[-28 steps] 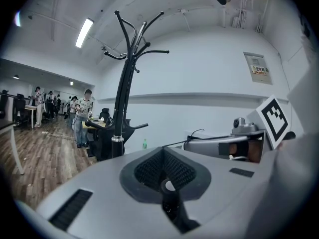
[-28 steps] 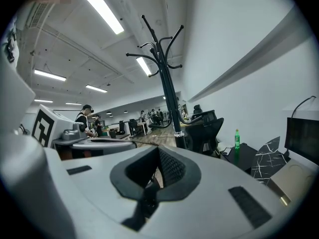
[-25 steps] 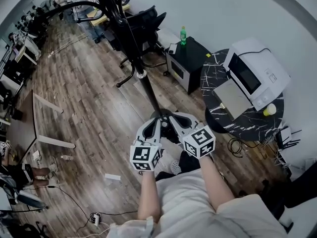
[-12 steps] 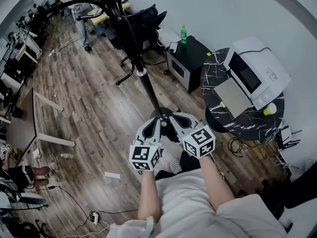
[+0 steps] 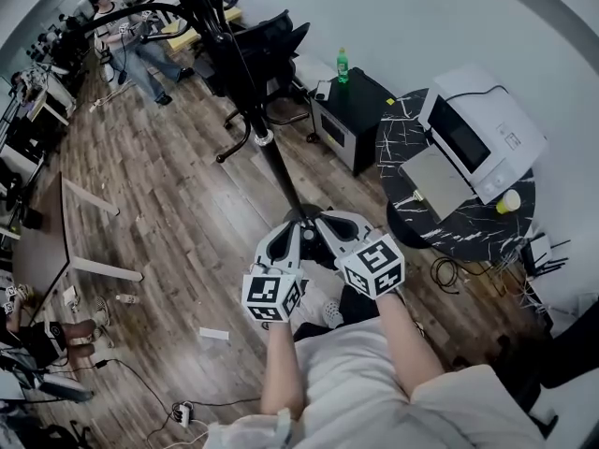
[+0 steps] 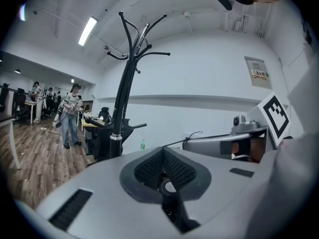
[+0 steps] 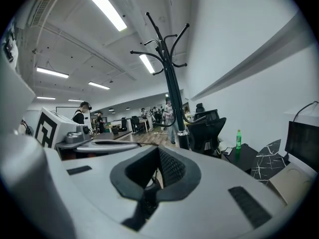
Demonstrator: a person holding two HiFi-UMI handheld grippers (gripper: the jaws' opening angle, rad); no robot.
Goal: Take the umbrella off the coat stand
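The black coat stand (image 5: 245,82) rises from a base just beyond my grippers; a silver ring (image 5: 265,138) sits partway up its pole. Its curved hooks (image 6: 134,31) spread out at the top, also seen in the right gripper view on the stand (image 7: 169,78). I cannot make out an umbrella apart from the stand's own black arms. My left gripper (image 5: 299,234) and right gripper (image 5: 320,226) are held side by side, pointing at the stand's foot. The left gripper (image 6: 163,152) and right gripper (image 7: 158,154) each have their jaws together with nothing between them.
A black office chair (image 5: 267,50) stands behind the stand. To the right are a black cabinet (image 5: 360,110) with a green bottle (image 5: 343,65), and a round marble table (image 5: 402,138) bearing a white appliance (image 5: 487,124). People (image 5: 131,50) move at the far left. A desk (image 5: 42,241) and floor cables (image 5: 178,410) lie left.
A person in the background has walked to the left. Both grippers have stayed where they were, still shut.
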